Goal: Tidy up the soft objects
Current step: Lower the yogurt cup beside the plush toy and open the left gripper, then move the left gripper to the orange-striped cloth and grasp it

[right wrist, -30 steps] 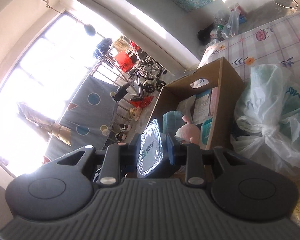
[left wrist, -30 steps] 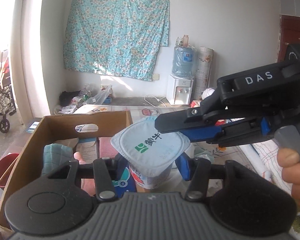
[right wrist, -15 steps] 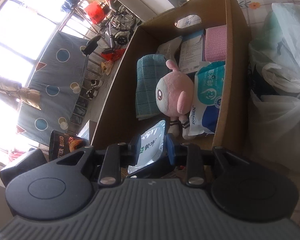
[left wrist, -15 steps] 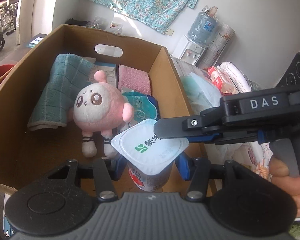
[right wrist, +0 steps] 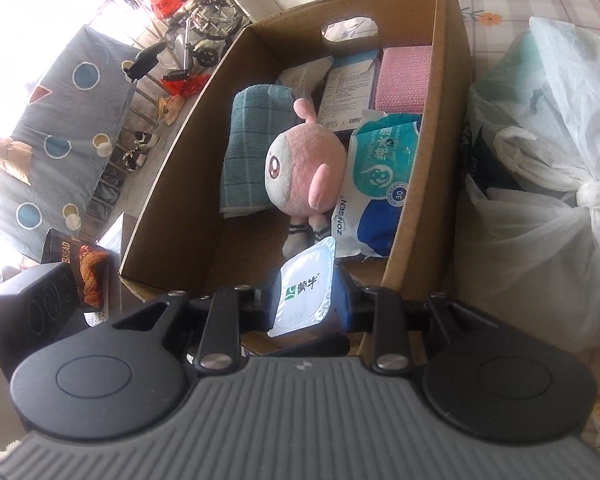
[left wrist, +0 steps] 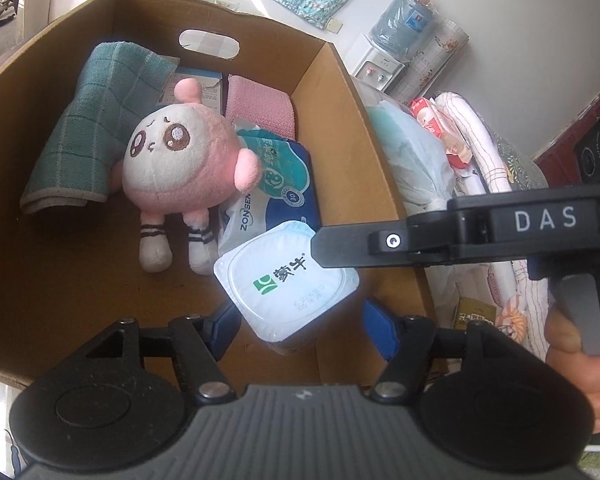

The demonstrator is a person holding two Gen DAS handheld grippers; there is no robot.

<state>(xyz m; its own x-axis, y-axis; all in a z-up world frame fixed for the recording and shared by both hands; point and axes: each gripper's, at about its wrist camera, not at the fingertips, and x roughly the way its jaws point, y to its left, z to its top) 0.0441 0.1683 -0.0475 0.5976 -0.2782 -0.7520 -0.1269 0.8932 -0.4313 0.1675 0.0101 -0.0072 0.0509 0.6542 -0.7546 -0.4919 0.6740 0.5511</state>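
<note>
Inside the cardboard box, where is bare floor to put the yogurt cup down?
Bare floor lies in the near left part of the box, below the green towel and left of the plush toy's legs. The far end and right side are crowded.

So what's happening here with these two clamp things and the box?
A person holds a clamp tool in each hand and is packing a cardboard box. A yogurt cup hangs over its near corner. The right gripper pinches the cup, while the left gripper is opening, its fingers off the cup's sides. A pink plush toy, a green towel and a wipes pack already lie inside.
</note>
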